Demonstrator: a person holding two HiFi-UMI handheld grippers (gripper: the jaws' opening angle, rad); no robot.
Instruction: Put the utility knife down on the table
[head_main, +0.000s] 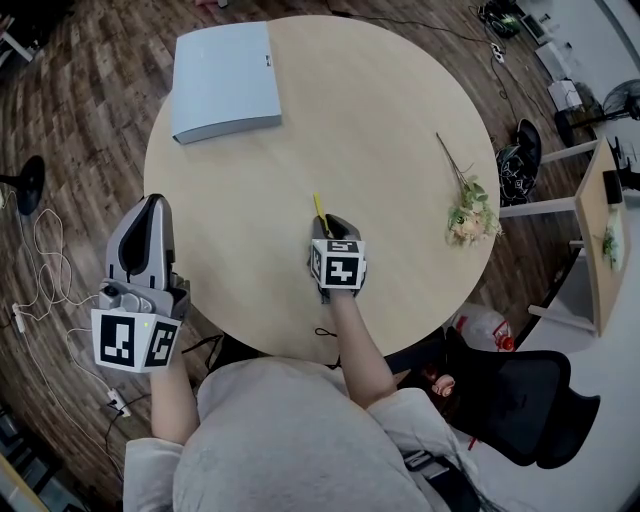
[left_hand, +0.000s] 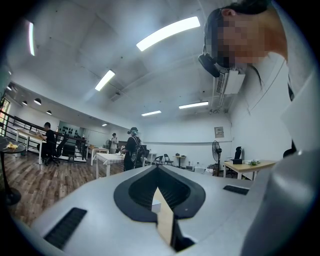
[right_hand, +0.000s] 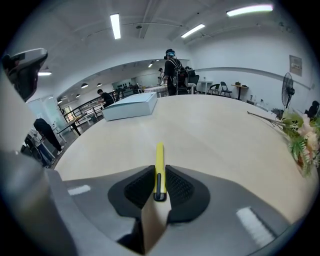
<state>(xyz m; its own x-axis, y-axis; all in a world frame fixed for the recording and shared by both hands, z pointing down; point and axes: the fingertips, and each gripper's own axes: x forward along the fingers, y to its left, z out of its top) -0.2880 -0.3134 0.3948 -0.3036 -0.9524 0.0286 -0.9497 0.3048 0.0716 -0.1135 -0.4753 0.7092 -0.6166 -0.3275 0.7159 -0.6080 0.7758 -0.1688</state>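
My right claw (head_main: 327, 225) pinched the slim yellow utility knife (right_hand: 159, 157) by one end, and the free end pointed out across the round pale wooden surface (head_main: 390, 120). I could not tell whether the knife touched the wood. My left claw (head_main: 152, 205), pressed together with nothing in it, hung beyond the surface's left edge and aimed upward. A flat grey box (head_main: 225, 80) lay at the far side, and a dried flower sprig (head_main: 468, 210) lay near the right rim.

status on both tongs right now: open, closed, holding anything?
left tongs: closed, nothing between them.
right tongs: closed on the yellow utility knife, which points out over the round table.
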